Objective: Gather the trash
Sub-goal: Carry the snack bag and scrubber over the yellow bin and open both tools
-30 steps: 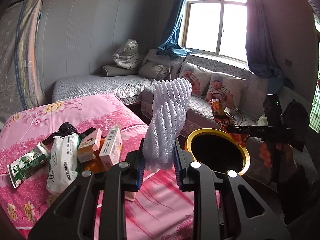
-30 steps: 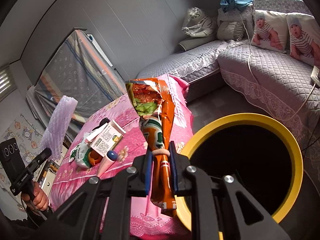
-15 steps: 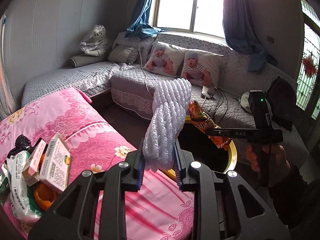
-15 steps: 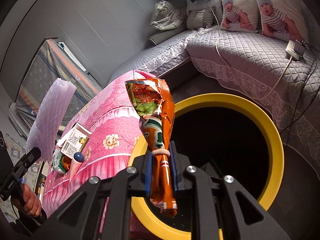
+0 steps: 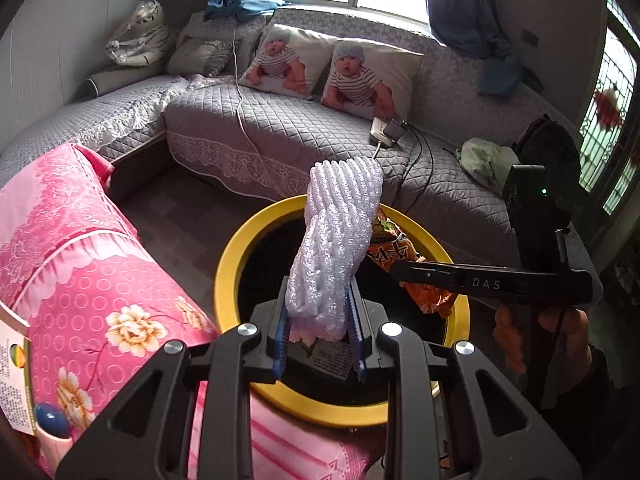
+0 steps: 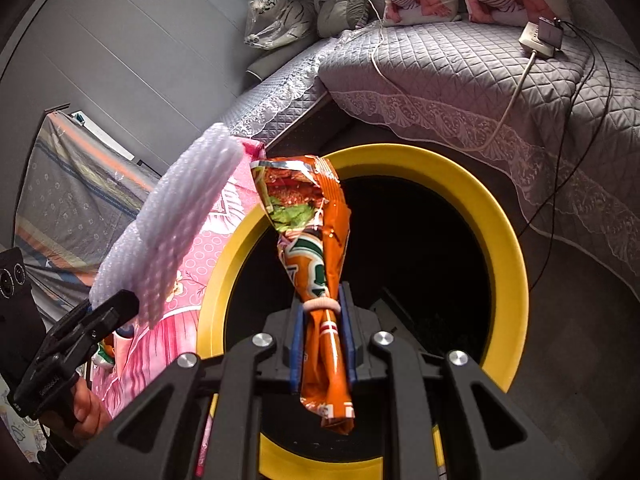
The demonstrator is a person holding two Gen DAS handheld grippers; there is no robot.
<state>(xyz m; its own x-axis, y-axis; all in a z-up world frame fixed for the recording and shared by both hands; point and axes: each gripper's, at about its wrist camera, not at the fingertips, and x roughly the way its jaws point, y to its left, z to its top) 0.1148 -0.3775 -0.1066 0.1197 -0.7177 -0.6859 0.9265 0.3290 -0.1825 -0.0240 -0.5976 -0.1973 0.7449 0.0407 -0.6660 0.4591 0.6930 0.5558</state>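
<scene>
My left gripper (image 5: 320,324) is shut on a white foam net sleeve (image 5: 336,248) and holds it upright over the near side of the yellow-rimmed black trash bin (image 5: 228,264). My right gripper (image 6: 322,340) is shut on an orange snack bag (image 6: 316,240), held upright over the open bin (image 6: 508,240). The right gripper with the bag (image 5: 400,254) shows in the left wrist view above the bin's right side. The foam sleeve (image 6: 176,224) and left gripper show at the left of the right wrist view.
A table with a pink floral cloth (image 5: 80,264) stands left of the bin, with a small box (image 5: 12,364) at its edge. A grey quilted sofa (image 5: 304,128) with baby-print pillows, a power strip (image 5: 386,130) and cables runs behind the bin.
Both grippers have swung from the pink table toward the bin and now hold their items above its opening. The trash pile on the table has slid out of the left view.
</scene>
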